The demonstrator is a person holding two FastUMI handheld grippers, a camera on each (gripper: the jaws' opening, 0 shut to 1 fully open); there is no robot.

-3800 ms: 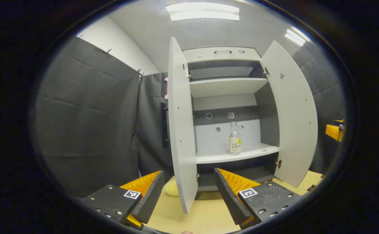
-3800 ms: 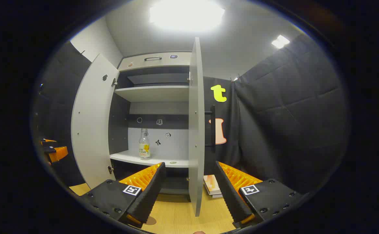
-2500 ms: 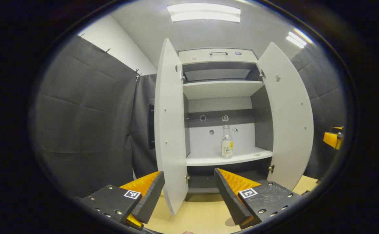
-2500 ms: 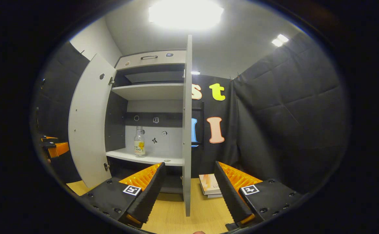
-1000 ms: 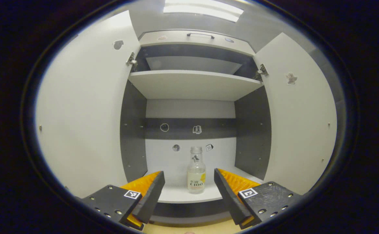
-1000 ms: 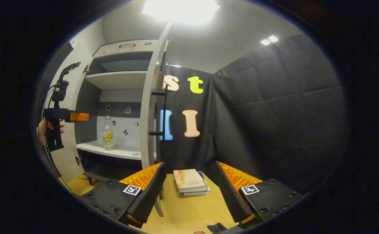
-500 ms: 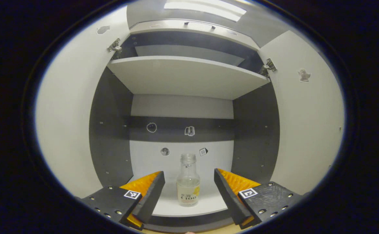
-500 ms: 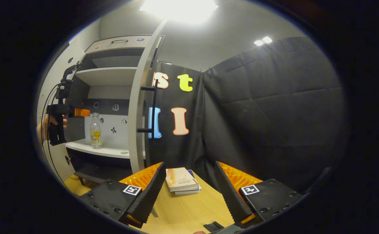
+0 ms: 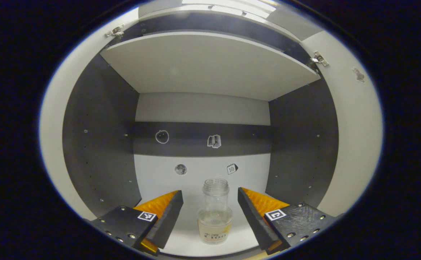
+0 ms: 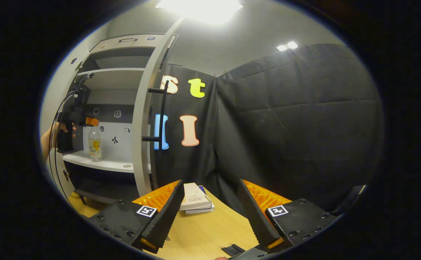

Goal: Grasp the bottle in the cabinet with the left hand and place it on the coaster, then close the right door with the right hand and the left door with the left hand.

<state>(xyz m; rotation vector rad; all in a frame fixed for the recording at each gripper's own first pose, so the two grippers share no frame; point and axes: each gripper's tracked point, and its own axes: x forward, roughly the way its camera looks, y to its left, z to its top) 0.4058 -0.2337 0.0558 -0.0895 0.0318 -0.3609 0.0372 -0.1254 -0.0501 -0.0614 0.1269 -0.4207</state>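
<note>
A: Left gripper view: how far along?
B: Barely begun. The left tongs (image 9: 210, 220) gape either side of the bottle (image 9: 215, 213), not gripping; it stands upright on the cabinet shelf (image 9: 189, 245), little or no liquid inside.
A: Right gripper view?
B: Right tongs (image 10: 210, 213) spread, empty, over the table (image 10: 210, 234); right door (image 10: 142, 119) unclosed.

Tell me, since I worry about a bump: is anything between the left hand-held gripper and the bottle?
Nothing visible. The left hand-held gripper is open, and the bottle stands upright between its fingers on the white shelf.
</note>
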